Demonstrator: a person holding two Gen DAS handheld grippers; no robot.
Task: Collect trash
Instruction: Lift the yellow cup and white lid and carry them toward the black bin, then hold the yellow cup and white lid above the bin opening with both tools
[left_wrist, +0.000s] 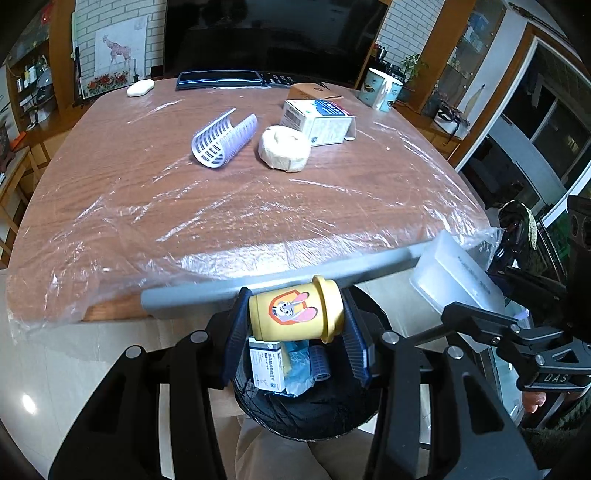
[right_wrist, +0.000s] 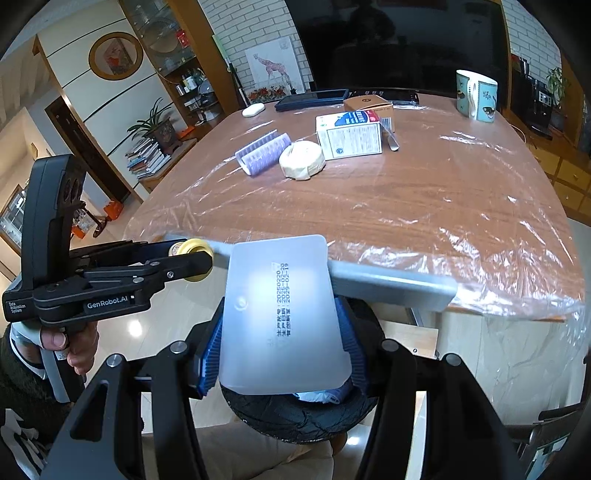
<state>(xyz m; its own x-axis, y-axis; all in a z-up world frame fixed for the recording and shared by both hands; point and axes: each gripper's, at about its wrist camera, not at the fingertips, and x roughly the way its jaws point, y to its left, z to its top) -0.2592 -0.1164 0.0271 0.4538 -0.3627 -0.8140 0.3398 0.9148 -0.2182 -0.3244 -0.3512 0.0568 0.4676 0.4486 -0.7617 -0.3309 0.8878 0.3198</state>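
Both claws are loaded and held over the black bin (left_wrist: 306, 413), which sits on the floor just off the near edge of the worktop (left_wrist: 229, 192). Left claw (left_wrist: 295, 321) is closed on a yellow cup (left_wrist: 295, 314) with a cartoon rabbit print, gripped on its side, base against one pad and lid against the other; it hangs directly above the bin mouth, presumably so a release drops it straight in. Right claw (right_wrist: 282, 332) grips a translucent white plastic box (right_wrist: 280, 314) by its two long sides, printed date code facing the camera, also over the bin. Bin already holds a white medicine carton (left_wrist: 267, 363), some blue wrapping and a small blue roller. A grey bar (left_wrist: 280, 273) runs along the worktop's near edge, behind both held items. Remaining on the worktop, toward the far side: a lavender slotted roller piece (left_wrist: 223, 140), a cream round wrapped lump (left_wrist: 283, 147) just right of it, and a white-and-blue carton (left_wrist: 317, 122) touching the lump. A mug (left_wrist: 380, 90), white mouse (left_wrist: 140, 88) and keyboard (left_wrist: 221, 78) stand at the far edge; judged not trash. Clear film covers the worktop. Judgement: task partway done; next step calls for opening both claws over the bin, then returning for the three far items.
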